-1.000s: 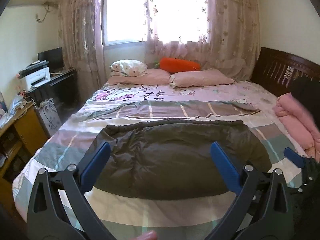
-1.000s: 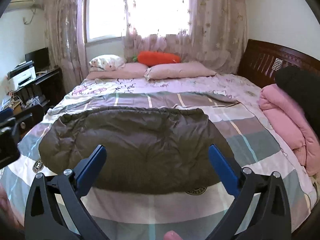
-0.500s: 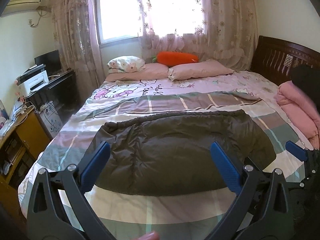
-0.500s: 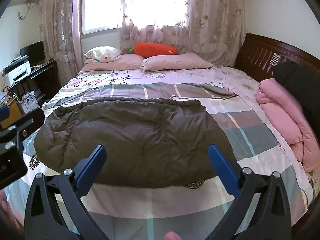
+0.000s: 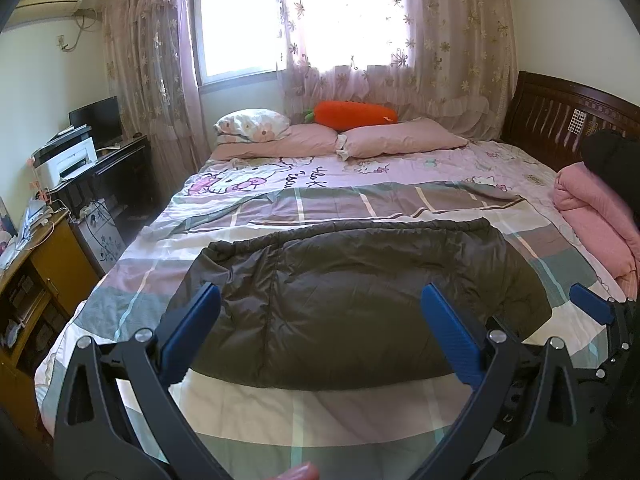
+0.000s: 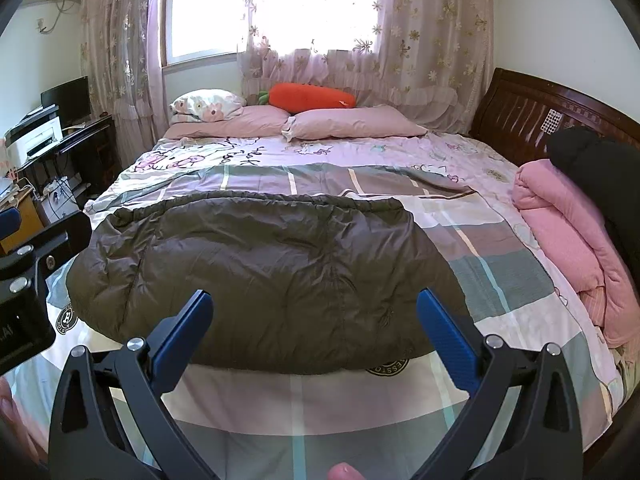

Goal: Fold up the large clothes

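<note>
My left tool hangs wide open and empty above the near edge of the puffy dark jacket, which lies flat on the bed, its long axis running left to right across the mattress. It looks light, soft and slippery, so I'd pinch a hem corner. My right tool is equally spread, holding nothing.

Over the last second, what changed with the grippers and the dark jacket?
Both the left gripper and right gripper tilted slightly downward, away from the window; nothing was grasped or released. The dark jacket stayed flat on the bed, jaws open.
</note>
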A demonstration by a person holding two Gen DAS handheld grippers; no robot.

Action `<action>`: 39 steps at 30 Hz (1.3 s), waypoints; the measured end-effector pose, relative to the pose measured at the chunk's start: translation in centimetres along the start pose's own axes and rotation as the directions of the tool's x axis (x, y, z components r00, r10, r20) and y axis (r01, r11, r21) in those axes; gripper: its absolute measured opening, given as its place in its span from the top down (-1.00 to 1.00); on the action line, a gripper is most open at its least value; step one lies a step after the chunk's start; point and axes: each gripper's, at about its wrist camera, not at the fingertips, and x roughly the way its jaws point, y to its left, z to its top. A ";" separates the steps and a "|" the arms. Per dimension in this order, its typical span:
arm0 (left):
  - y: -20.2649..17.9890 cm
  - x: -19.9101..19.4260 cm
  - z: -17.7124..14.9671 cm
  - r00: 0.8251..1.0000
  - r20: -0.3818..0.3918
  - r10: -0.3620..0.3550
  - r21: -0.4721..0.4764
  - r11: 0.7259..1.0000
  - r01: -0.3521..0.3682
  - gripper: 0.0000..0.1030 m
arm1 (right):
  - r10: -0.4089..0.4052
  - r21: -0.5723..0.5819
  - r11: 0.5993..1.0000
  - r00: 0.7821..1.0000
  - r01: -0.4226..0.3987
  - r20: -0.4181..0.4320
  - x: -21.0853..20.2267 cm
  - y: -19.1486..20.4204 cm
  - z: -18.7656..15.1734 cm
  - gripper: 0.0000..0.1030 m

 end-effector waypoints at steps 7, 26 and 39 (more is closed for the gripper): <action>0.1 0.1 -0.1 1.000 -0.006 0.001 -0.005 1.000 -0.001 -0.96 | 0.000 -0.004 1.000 1.000 0.000 -0.003 0.1 0.1 -0.1 -0.97; 0.0 0.3 -0.2 1.000 -0.010 0.010 -0.009 1.000 -0.010 -0.96 | 0.000 -0.007 1.000 1.000 0.000 -0.004 0.1 0.1 -0.1 -0.97; 0.0 0.3 -0.3 1.000 -0.012 0.009 -0.010 1.000 -0.009 -0.96 | 0.001 -0.008 1.000 1.000 -0.001 -0.003 0.1 0.1 -0.1 -0.97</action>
